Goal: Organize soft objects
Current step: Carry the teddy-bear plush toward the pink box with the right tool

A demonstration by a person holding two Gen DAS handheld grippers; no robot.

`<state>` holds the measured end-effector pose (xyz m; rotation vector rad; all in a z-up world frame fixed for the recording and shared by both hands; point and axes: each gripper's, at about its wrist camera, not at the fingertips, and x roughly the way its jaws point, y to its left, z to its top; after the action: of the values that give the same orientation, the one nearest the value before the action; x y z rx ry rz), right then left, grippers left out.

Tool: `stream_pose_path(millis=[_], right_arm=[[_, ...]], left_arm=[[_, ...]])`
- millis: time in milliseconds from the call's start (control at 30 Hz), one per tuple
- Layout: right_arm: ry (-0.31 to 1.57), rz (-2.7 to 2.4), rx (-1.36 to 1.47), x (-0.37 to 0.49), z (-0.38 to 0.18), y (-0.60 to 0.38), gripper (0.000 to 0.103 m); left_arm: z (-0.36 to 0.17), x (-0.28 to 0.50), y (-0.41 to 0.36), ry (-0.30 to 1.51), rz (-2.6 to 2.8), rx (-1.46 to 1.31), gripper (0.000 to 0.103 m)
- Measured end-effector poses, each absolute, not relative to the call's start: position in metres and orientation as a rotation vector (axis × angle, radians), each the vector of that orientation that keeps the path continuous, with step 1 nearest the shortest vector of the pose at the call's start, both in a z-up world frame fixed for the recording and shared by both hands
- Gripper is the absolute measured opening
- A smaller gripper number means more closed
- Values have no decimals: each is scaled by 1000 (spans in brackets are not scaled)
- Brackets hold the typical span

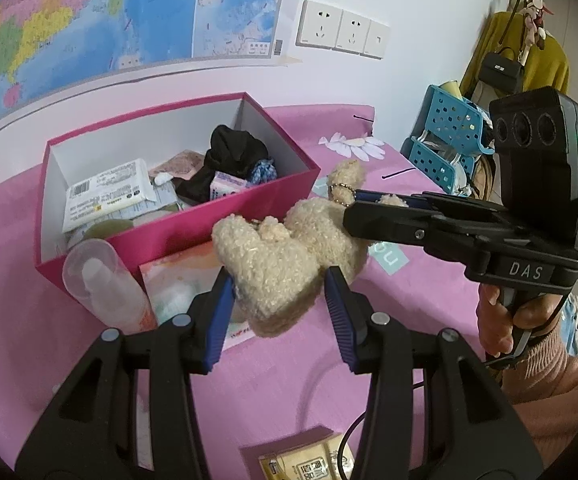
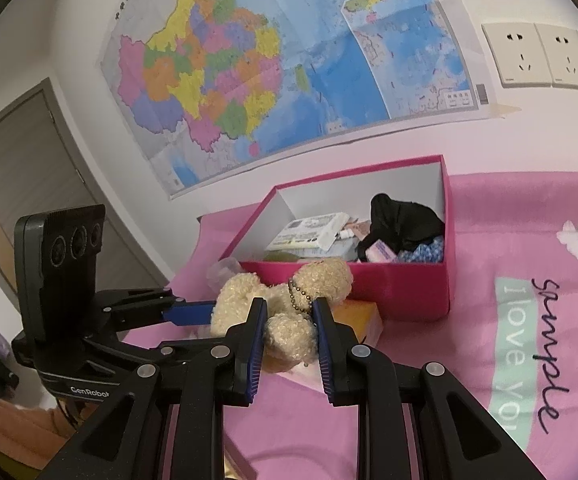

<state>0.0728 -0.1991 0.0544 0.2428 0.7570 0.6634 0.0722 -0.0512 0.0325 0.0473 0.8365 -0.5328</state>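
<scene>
A cream plush bear keychain (image 1: 285, 264) hangs in the air in front of the pink box (image 1: 193, 228). My left gripper (image 1: 279, 280) is shut on the bear's lower body. My right gripper (image 2: 289, 312) is shut on its other end, near the bead chain (image 2: 301, 296), and it also shows from the side in the left wrist view (image 1: 373, 200). The bear (image 2: 289, 300) spans between both grippers. The box (image 2: 409, 284) holds a black cloth (image 1: 233, 160), a white pack (image 1: 105, 196) and small packets.
A clear bottle (image 1: 105, 284) and a flat packet (image 1: 185, 280) lie by the box's front on the pink sheet (image 1: 289, 392). A yellow sachet (image 1: 309, 460) lies near me. A blue basket rack (image 1: 445, 136) stands at the right. The wall carries a map (image 2: 269, 68).
</scene>
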Motion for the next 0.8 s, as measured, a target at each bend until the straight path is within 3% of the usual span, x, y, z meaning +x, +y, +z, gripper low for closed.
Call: stream_pose_path(millis=[800], right_arm=[[726, 677, 241, 100, 64, -196, 23]], left_arm=[[38, 100, -48, 824, -508, 48, 48]])
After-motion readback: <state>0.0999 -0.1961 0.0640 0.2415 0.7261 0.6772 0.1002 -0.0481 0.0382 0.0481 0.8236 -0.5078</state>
